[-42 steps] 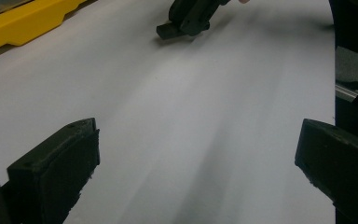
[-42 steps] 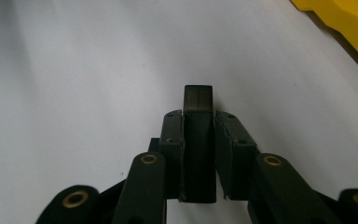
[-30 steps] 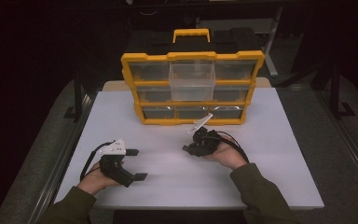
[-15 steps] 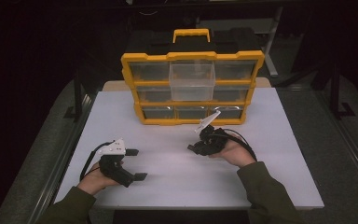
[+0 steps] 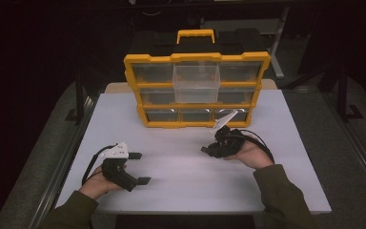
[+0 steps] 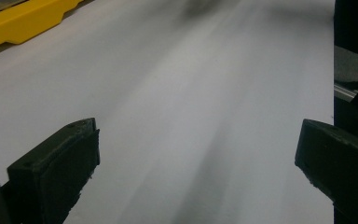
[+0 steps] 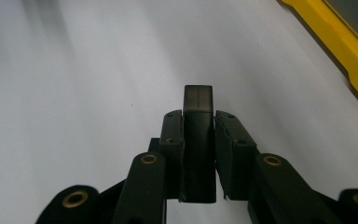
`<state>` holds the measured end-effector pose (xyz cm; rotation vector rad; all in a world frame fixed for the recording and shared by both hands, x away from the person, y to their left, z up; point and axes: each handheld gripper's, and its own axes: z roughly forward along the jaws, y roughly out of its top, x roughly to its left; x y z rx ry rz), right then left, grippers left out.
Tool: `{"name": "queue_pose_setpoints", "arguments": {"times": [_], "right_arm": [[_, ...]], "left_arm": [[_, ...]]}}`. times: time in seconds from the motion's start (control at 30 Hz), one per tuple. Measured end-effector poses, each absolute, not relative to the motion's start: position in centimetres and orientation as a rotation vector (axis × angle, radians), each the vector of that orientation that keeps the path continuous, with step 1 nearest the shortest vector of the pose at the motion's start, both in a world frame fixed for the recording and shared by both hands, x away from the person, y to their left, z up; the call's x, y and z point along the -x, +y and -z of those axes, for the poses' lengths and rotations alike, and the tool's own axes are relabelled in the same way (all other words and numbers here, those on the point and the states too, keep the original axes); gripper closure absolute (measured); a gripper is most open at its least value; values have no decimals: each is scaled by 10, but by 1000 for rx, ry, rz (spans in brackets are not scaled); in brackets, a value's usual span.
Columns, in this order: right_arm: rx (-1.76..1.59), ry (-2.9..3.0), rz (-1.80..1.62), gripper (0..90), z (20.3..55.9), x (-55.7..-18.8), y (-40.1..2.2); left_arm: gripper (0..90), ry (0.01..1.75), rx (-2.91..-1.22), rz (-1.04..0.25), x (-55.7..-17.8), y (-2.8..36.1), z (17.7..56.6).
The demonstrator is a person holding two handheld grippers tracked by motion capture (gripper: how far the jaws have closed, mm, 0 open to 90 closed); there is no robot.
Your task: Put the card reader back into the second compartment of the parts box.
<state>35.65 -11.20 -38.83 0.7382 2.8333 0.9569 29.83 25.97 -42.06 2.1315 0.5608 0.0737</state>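
While the left gripper rests spread and empty on the table, the right gripper pinches a black block (presumably from the organizer just behind).

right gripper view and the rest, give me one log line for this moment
left gripper: open, over table | right gripper: shut on small black block | organizer: one clear drawer out

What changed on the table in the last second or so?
The right gripper, shut on a small black block, slid a little to the person's right and slightly toward the yellow drawer organizer. Nothing was picked up or released. The left gripper stayed put with its jaws wide open, and the organizer, one clear drawer pulled out, did not move.
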Motion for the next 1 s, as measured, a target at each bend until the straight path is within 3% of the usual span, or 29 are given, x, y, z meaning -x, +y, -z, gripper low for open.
{"name": "queue_pose_setpoints", "arguments": {"times": [1.0], "right_arm": [[-713,2817,-1040,721,329,-363,-150]], "left_arm": [[0,572,-2126,-75,-297,260,421]]}}
